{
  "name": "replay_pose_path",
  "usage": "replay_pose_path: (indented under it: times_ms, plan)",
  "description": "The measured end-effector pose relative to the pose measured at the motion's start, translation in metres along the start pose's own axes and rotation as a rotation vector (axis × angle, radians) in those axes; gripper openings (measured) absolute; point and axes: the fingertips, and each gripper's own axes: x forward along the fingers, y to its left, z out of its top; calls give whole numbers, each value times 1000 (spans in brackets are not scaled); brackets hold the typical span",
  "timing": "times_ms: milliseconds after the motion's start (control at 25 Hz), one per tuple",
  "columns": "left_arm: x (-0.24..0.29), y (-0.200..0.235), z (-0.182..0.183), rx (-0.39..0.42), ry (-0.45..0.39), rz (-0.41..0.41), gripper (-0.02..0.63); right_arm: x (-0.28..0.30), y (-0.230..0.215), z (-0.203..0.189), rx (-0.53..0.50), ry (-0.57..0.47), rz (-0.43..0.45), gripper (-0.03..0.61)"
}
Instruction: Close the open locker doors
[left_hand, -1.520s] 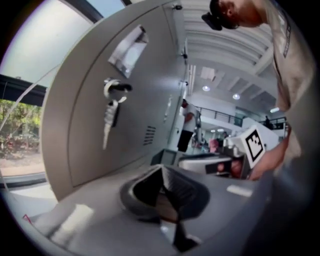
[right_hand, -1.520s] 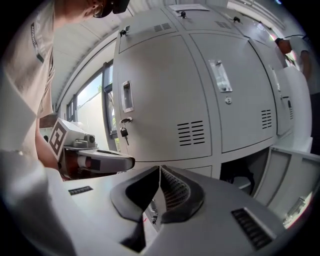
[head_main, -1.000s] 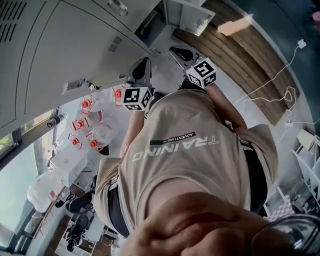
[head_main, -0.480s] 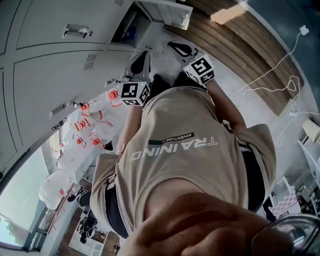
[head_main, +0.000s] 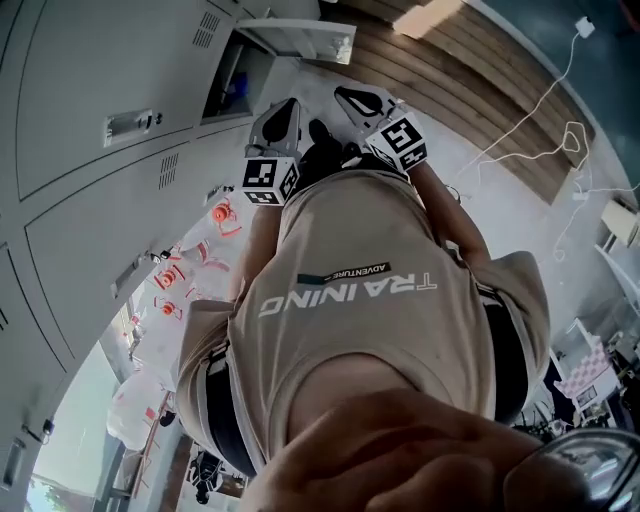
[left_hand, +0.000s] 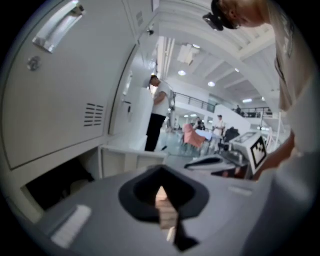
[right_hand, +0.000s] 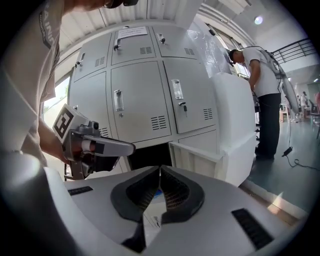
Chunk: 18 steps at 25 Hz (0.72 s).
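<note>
A bank of grey lockers fills the left of the head view. One low locker stands open, its door swung out. My left gripper and right gripper are both held out in front of it, apart from the door. In the left gripper view the dark open compartment lies low left, with the door beyond the shut left gripper. In the right gripper view the open locker and its door sit just past the shut right gripper. Both grippers hold nothing.
A table with several red-capped bottles stands beside the lockers. A wooden floor strip and a white cable lie to the right. Another person stands by a white cabinet right of the open door.
The head view has swung so the open locker now sits closer to both grippers. Both grippers have moved up the picture toward it and stayed shut.
</note>
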Motion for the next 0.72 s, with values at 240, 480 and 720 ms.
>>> replay_pose_path:
  times_ms: [240,480,720]
  plan:
    - [44,10,23,-11,-10,-112,0,4,-50,16,4,23,-112,17]
    - [68,33,28,49,26,-129,0,25,-90,40,58,-34,-195,17]
    - [95,44,43,39,32,-36,0,34,-131,51,16,-11,-137,17]
